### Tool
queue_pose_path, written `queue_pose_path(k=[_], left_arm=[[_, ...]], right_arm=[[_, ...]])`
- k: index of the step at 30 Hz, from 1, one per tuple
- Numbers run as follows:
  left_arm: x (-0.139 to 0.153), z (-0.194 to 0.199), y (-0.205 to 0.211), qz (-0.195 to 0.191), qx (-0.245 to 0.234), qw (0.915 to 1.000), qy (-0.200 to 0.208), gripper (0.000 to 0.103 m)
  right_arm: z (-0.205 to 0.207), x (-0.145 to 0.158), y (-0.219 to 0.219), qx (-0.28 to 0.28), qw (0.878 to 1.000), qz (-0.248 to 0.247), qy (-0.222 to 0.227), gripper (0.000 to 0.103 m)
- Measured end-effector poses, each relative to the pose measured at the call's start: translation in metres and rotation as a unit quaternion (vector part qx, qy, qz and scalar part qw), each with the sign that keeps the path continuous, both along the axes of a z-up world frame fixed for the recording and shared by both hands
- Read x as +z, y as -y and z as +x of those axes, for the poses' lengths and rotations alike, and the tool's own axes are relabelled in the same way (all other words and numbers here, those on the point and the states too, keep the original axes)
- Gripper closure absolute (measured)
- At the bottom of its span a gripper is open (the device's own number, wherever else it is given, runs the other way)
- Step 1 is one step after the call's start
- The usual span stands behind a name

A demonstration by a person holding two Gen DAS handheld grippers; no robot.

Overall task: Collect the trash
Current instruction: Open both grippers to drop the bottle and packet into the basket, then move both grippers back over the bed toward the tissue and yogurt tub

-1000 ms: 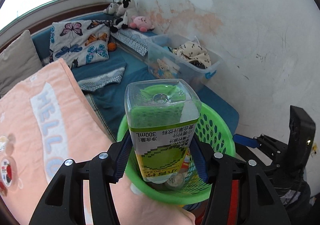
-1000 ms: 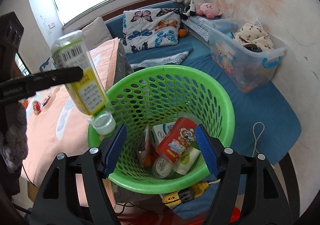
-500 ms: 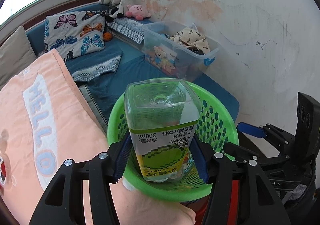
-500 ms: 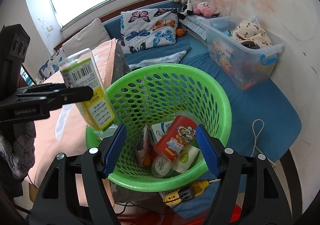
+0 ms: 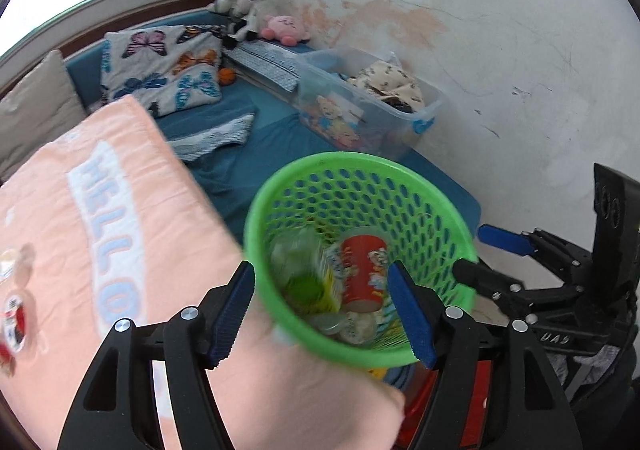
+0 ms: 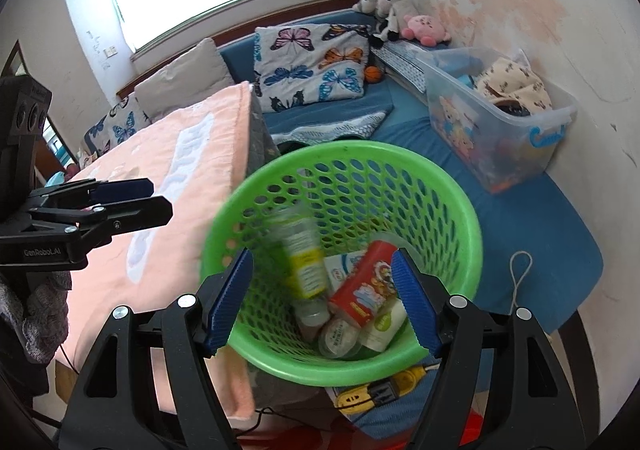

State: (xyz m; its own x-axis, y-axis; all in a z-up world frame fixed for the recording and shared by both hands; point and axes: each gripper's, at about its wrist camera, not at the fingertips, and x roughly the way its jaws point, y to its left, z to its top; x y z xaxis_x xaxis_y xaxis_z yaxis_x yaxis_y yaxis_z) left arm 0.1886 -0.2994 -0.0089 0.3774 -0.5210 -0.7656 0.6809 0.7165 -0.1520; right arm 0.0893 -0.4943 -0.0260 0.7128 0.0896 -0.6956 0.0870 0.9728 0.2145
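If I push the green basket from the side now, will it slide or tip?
The green basket is perforated plastic, so probably light. It sits tilted against the peach blanket, so it would likely tip rather than slide. The red carton and other loose trash inside could spill.

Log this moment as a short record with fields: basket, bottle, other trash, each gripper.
basket: green basket, beside the peach blanket
bottle: clear bottle with yellow-green label, blurred, inside the basket, in neither gripper
other trash: red cup and a white carton at the bottom
left gripper: jaws opening, nothing between them
right gripper: open, holding nothing
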Motion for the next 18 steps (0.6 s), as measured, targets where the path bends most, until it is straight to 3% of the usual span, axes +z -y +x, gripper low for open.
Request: queue_pose_path(k=[10,18], left_arm=[[0.017,0.004,-0.085,0.015,0.082,0.9956,0.043,0.032],[0.023,0.018,-0.167,0.024,0.163,0.9848,0.056,0.032]], right_arm=[[0.019,0.02,-0.049,0.043,0.999,-0.014,0.019,0.026],[0.049,0.026,-0.099,0.091,0.995,-0.018,0.021,0.025]])
